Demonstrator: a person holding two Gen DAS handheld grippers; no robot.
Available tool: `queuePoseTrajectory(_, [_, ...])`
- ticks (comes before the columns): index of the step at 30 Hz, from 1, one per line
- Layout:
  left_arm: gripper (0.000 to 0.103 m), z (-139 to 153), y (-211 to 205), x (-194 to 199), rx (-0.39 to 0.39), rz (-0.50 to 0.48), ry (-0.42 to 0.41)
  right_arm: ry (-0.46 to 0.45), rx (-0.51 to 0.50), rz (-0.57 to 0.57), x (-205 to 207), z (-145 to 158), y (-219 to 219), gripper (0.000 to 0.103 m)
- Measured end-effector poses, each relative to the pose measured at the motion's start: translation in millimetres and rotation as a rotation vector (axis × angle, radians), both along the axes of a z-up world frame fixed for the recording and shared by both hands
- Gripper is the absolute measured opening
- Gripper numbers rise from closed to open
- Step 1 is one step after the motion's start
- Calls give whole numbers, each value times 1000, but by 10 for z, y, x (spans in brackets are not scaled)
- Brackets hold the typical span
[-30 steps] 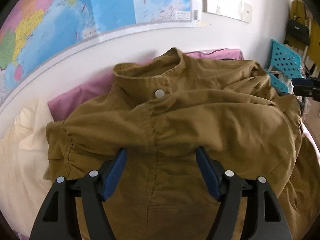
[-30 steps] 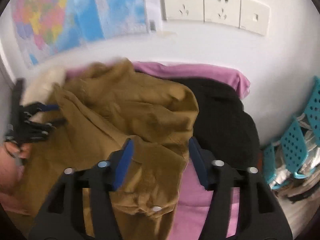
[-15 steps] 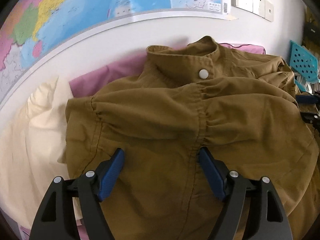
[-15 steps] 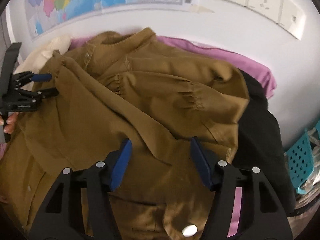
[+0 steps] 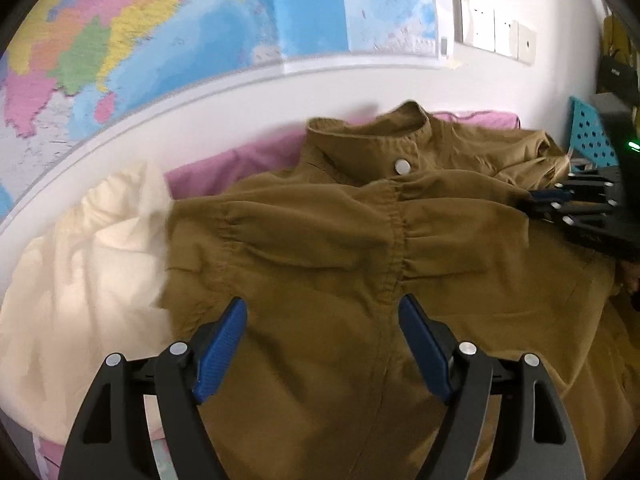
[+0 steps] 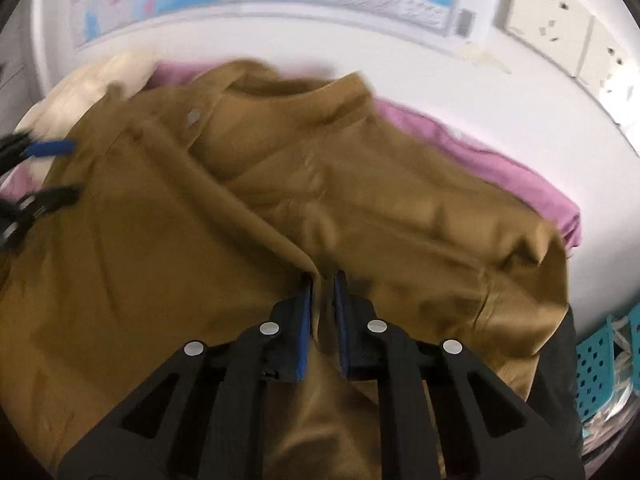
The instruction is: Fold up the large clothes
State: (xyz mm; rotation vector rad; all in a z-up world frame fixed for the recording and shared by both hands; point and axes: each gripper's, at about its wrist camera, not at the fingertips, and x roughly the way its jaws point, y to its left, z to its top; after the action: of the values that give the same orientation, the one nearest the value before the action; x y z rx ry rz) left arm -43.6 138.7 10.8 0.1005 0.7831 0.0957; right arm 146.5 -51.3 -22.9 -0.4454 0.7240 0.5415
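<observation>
We count one brown jacket (image 5: 360, 264) with one white snap button (image 5: 402, 165) showing at its collar. We see two grippers: the left gripper (image 5: 322, 344) and the right gripper (image 6: 322, 292). There is one cream pillow (image 5: 80, 264), one pink sheet (image 5: 224, 168), one wall map (image 5: 160, 32), and one black garment (image 6: 560, 376). On the wall we count three socket plates (image 5: 494, 36).

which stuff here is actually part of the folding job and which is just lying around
Part of the job:
- brown jacket
- right gripper, jaws closing on a jacket fold
- left gripper, open above the jacket

Just lying about:
- cream bedding
- pink sheet
- wall map
- teal basket
</observation>
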Motion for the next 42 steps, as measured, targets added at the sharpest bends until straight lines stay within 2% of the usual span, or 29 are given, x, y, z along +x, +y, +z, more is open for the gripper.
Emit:
queuePoseTrajectory(4, [76,11,228,-167,-14,44,1,10,-44,19,36,-42,12,13])
queuePoseTrajectory(6, [76,-5,365,-282,-56,63,9,6,36,20,-24,107,-75,26])
queuePoseTrajectory(7, [76,-15,409,-329,-67,66,13,5,89,37,-62,185,-121,43])
queuePoseTrajectory(8, [76,-25,454,-396,-73,68,15,1,118,58,-97,246,-125,53])
queuePoseTrajectory(12, [78,-86,561,-608,-141,43,35,-26,88,160,-230,319,148,53])
queuePoseTrajectory(16, [80,-201,587,-675,-185,30,73,-49,19,248,-242,232,618,53])
queuePoseTrajectory(17, [80,-255,598,-677,-212,21,94,-51,8,253,-212,212,692,49])
queuePoseTrajectory(18, [75,-299,606,-666,-225,19,110,-44,-11,265,-174,162,812,40])
queuePoseTrajectory(19, [68,-374,612,-659,-246,6,138,-14,-28,269,-119,109,913,23])
queuePoseTrajectory(21, [56,-417,633,-687,-244,15,138,20,-38,261,-48,47,1037,9])
queuePoseTrajectory(22, [51,-402,646,-710,-244,16,126,19,-37,257,-51,50,1065,7])
queuePoseTrajectory(23, [42,-382,660,-726,-247,18,118,22,-28,254,-48,70,1097,7])
queuePoseTrajectory(24, [29,-350,695,-748,-258,31,114,18,-3,260,-74,112,1112,7])
queuePoseTrajectory(26, [14,-302,786,-785,-266,70,112,6,61,297,-150,232,1125,6])
queuePoseTrajectory(27, [11,-283,865,-807,-306,84,110,-2,67,297,-168,266,1140,6])
queuePoseTrajectory(29, [10,-253,924,-853,-319,99,94,5,76,303,-153,274,1200,5])
queuePoseTrajectory(31, [10,-253,939,-908,-308,102,85,32,34,280,-55,151,1283,6])
queuePoseTrajectory(32, [10,-264,961,-923,-328,109,88,44,17,271,-38,66,1319,6])
queuePoseTrajectory(35, [30,-279,1020,-950,-338,143,105,75,28,249,24,-23,1305,14])
queuePoseTrajectory(36, [31,-254,1000,-978,-317,136,91,73,37,246,16,-8,1288,18])
queuePoseTrajectory(37, [31,-223,979,-987,-301,134,80,70,61,243,-24,42,1217,27])
queuePoseTrajectory(38, [35,-180,943,-1010,-278,130,63,52,96,242,-92,141,1092,44])
queuePoseTrajectory(39, [44,-124,884,-1039,-253,117,42,22,105,235,-153,208,1010,54])
queuePoseTrajectory(40, [47,-71,833,-1060,-233,105,20,-11,108,234,-244,296,869,63])
queuePoseTrajectory(42, [57,26,705,-1077,-182,75,-22,-28,115,217,-374,399,581,59])
